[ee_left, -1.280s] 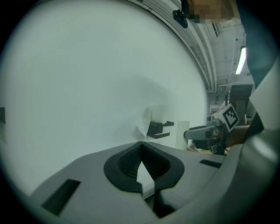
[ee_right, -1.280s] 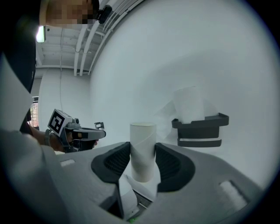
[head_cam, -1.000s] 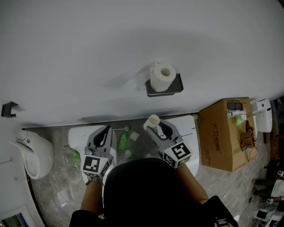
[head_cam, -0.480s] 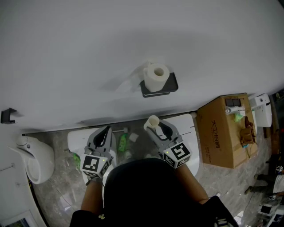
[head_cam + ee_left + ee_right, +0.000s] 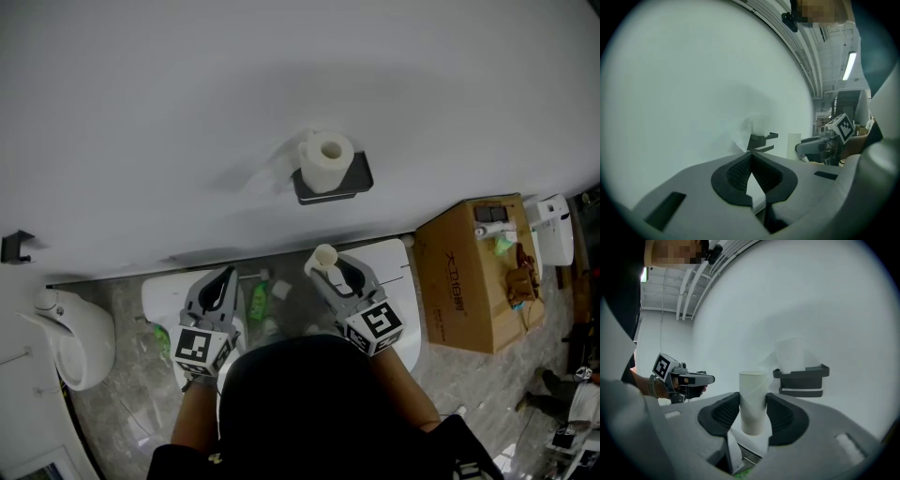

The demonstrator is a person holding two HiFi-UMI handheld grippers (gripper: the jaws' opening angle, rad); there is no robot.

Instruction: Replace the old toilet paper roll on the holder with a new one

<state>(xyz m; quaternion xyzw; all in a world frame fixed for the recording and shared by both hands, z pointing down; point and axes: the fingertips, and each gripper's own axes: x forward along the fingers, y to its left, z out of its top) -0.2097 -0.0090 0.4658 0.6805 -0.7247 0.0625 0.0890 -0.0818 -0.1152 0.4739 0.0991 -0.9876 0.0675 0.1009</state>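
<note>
A bare cardboard tube (image 5: pixel 753 401) stands upright, clamped between the two dark pads of the right gripper (image 5: pixel 753 412), its top rising clear of the jaws and its lower end hanging below them. Ahead of that gripper and a little above its tips, a full white toilet paper roll (image 5: pixel 327 159) sits on end on a black holder (image 5: pixel 359 179) fixed to the pale wall (image 5: pixel 187 94); a loose sheet trails from the roll on the side nearer the other gripper. Tube and holder are apart, with bare wall between them.

To the right gripper's left, at about the same height, the left gripper (image 5: pixel 225 274) is aimed at the same wall. Its jaws are closed pad to pad, with nothing between them. The person's hands show just behind each gripper's marker cube.

Beneath both grippers lies a white container (image 5: pixel 398 255) with green and white scraps inside. A brown cardboard box (image 5: pixel 469 277) stands on the floor just beyond the right gripper's outer side. Well out past the left gripper, a rounded white fixture (image 5: pixel 75 333) stands by the wall, and a small black bracket (image 5: pixel 17 246) is mounted above it.
</note>
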